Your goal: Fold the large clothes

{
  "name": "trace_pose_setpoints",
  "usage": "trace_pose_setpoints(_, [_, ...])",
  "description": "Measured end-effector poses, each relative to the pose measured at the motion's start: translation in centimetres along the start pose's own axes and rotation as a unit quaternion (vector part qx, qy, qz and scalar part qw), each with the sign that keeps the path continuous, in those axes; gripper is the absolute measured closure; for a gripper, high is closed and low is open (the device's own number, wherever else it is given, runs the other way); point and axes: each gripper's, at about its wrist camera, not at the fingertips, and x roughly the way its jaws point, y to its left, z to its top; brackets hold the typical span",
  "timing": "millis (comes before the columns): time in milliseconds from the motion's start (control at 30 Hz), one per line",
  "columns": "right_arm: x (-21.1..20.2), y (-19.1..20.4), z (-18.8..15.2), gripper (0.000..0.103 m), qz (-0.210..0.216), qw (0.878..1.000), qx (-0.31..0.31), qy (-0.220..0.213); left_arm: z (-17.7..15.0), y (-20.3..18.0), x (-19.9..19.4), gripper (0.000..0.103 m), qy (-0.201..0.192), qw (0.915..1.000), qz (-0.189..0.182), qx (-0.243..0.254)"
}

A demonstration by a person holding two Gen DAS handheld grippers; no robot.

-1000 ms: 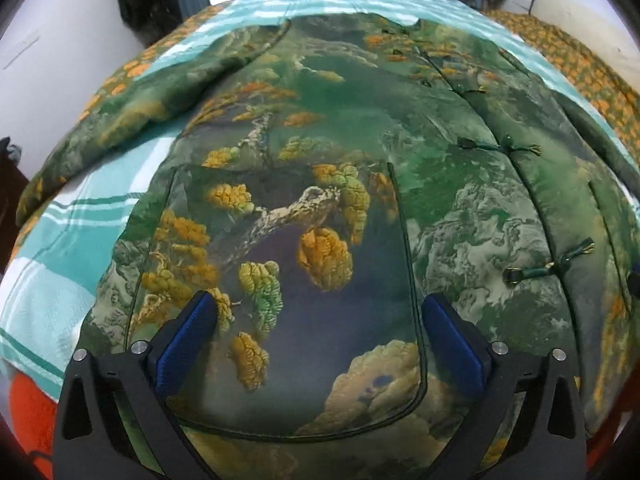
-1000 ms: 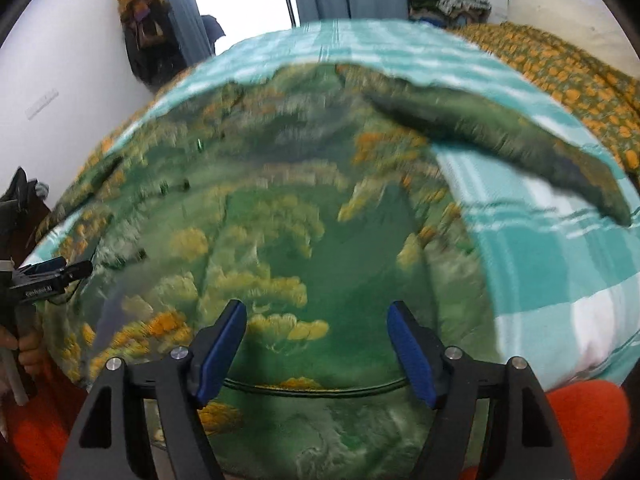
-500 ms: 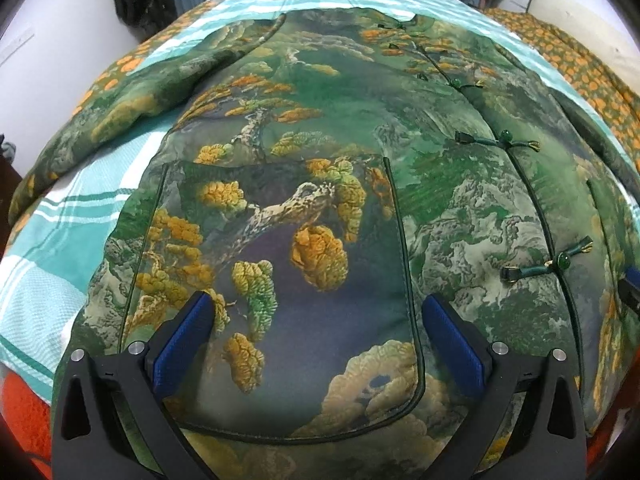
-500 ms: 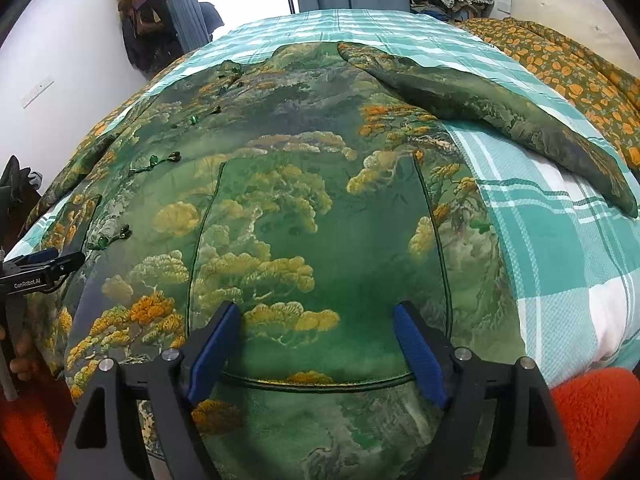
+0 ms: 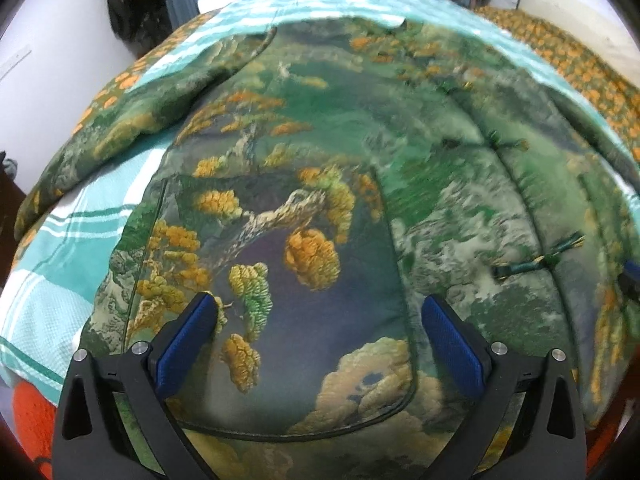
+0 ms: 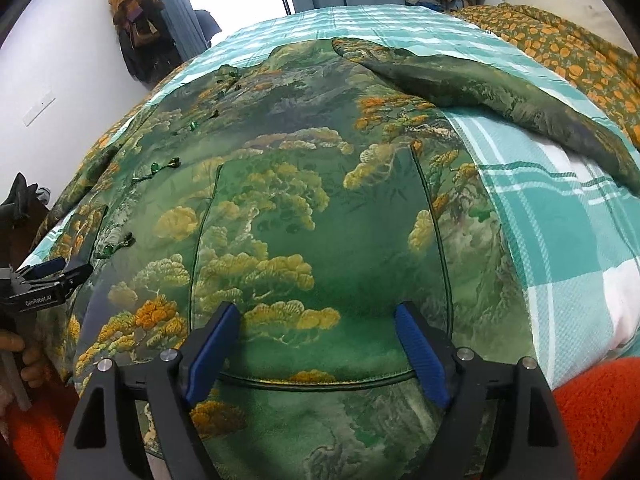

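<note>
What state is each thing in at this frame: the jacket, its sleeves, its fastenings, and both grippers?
Jacket: spread flat on the checked bedcover, front up, not yet folded.
Right sleeve: stretched out to the side, unfolded.
Left sleeve: stretched out to the side, unfolded.
Front fastenings: done up.
Left gripper: open, nothing between the pads, over the hem pocket.
Right gripper: open, gripping nothing, over the other pocket.

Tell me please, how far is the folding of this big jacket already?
Done: the jacket lies spread flat, front up, on the checked bedcover, sleeves out to both sides. In hand: nothing yet; the left gripper and right gripper both stand open over the hem, gripping no cloth. Left: every fold, since the sleeve and body show none.
</note>
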Motion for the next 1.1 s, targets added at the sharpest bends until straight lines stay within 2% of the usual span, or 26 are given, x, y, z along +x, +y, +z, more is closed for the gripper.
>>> trace_pose_setpoints(100, [-1.1, 0.2, 0.0, 0.020, 0.000, 1.000, -0.002, -0.010, 0.0, -0.3, -1.9, 0.001, -0.038, 0.9992, -0.012, -0.001])
trace_pose_setpoints(233, [-3.0, 0.0, 0.1, 0.020, 0.008, 0.998, -0.002, -0.058, 0.2, -0.7, -4.5, 0.001, -0.086, 0.9959, -0.027, 0.000])
trace_pose_setpoints(333, [-4.3, -0.3, 0.5, 0.020, 0.006, 0.995, 0.005, -0.095, 0.5, -0.7, -6.0, 0.001, -0.113, 0.9920, -0.057, -0.004])
trace_pose_setpoints(400, [-4.9, -0.7, 0.6, 0.020, -0.002, 0.993, 0.014, -0.115, 0.7, -0.6, -6.8, 0.001, -0.132, 0.9897, -0.057, -0.005])
trace_pose_setpoints(567, [-6.7, -3.3, 1.6, 0.020, -0.023, 0.986, 0.050, -0.156, 1.0, 0.2, -6.4, 0.001, -0.132, 0.9906, -0.032, -0.011])
trace_pose_setpoints(700, [-8.5, -8.8, 4.1, 0.020, -0.030, 0.977, 0.099, -0.189, 0.8, 1.3, -5.8, 0.001, -0.122, 0.9916, -0.025, -0.033])
trace_pose_setpoints(800, [-8.8, -16.3, 6.3, 0.020, -0.042, 0.958, 0.199, -0.204, 0.7, 1.7, -5.6, 0.001, -0.119, 0.9919, -0.019, -0.040])
trace_pose_setpoints(833, [-8.6, -19.9, 6.7, 0.020, -0.046, 0.943, 0.251, -0.213, 0.6, 1.8, -5.5, 0.001, -0.117, 0.9921, -0.018, -0.042])
trace_pose_setpoints(900, [-7.4, -25.3, 6.9, 0.020, -0.064, 0.921, 0.326, -0.205, 0.6, 1.8, -5.2, 0.001, -0.113, 0.9925, -0.016, -0.045])
trace_pose_setpoints(933, [-6.1, -28.7, 6.7, 0.020, -0.069, 0.905, 0.373, -0.195, 0.7, 1.8, -5.2, 0.001, -0.112, 0.9926, -0.015, -0.045])
trace_pose_setpoints(1033, [-3.0, -34.2, 6.0, 0.021, -0.061, 0.873, 0.453, -0.171, 0.6, 1.9, -5.2, 0.001, -0.113, 0.9926, -0.010, -0.044])
trace_pose_setpoints(1100, [-1.2, -36.5, 6.1, 0.021, -0.036, 0.851, 0.493, -0.177, 0.6, 1.9, -5.0, 0.001, -0.109, 0.9931, -0.008, -0.043])
